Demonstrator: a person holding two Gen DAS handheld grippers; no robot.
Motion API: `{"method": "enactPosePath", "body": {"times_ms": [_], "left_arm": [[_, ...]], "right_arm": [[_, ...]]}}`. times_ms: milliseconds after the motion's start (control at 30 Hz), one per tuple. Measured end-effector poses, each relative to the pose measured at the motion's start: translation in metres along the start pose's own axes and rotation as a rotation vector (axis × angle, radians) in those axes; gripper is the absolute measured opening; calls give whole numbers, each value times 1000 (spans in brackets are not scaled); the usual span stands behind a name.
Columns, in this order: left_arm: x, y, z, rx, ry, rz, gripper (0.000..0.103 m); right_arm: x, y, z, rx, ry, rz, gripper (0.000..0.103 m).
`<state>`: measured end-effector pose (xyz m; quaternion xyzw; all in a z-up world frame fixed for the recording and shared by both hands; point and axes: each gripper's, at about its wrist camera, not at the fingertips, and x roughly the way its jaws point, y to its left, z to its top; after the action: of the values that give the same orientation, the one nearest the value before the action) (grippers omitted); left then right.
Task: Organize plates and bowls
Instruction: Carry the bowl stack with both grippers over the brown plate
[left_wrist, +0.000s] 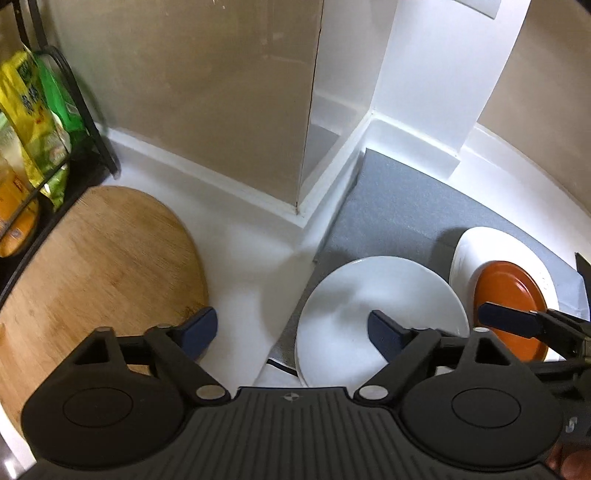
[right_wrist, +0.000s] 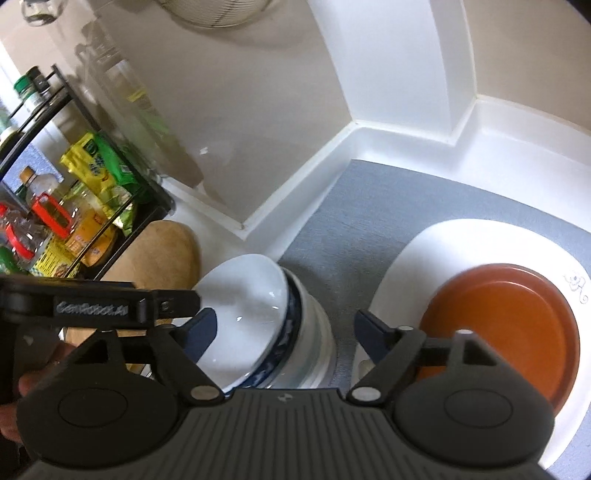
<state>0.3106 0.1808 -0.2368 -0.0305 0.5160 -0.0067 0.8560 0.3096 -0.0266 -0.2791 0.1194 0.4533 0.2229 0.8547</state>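
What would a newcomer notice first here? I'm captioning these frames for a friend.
The orange plate stands out, lying on a white plate on the grey mat. Left of it sits a stack of white bowls, between the open right claw's fingers. At far left, a black rack holds bright packets.

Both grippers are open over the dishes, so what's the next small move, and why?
Probably ease the right gripper down and close it on the rim of the top bowl of the stack. Its fingers are spread with nothing between them, the bowl lies just ahead of its left finger, and the brown plate already rests on the white plate. The left gripper is also open, holding nothing.
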Motion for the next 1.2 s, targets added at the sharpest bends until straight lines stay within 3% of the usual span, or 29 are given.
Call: {"method": "enactPosePath", "body": {"times_ms": [100,200,267,300,400,500,700,800,900,1100,1200], "left_arm": [[7,0,-1,31,29,-10,73],[12,3,-3,40,38,-25,73],[16,8,-4,28,55,-38,67],[18,12,-5,19,61,-43,58],[28,21,-6,-6,119,-89,38],[30,23,-7,-5,135,-121,34],[23,18,-9,10,141,-128,31],[23,16,-9,15,152,-144,31],[25,12,-11,28,154,-112,31],[30,12,-11,28,169,-111,31],[34,13,-10,24,176,-115,34]], "right_arm": [[2,2,-1,-14,13,-34,88],[1,-5,-2,41,-1,-56,86],[-4,-14,-3,81,-13,-49,69],[-5,-17,-3,100,-15,-46,50],[-2,-28,-4,172,8,16,42],[2,-25,-4,160,13,31,31],[5,-26,-12,120,-3,36,25],[14,-43,-18,205,16,92,24],[16,-43,-18,191,26,108,25],[12,-44,-17,206,25,77,51],[13,-50,-18,235,35,110,55]]}}
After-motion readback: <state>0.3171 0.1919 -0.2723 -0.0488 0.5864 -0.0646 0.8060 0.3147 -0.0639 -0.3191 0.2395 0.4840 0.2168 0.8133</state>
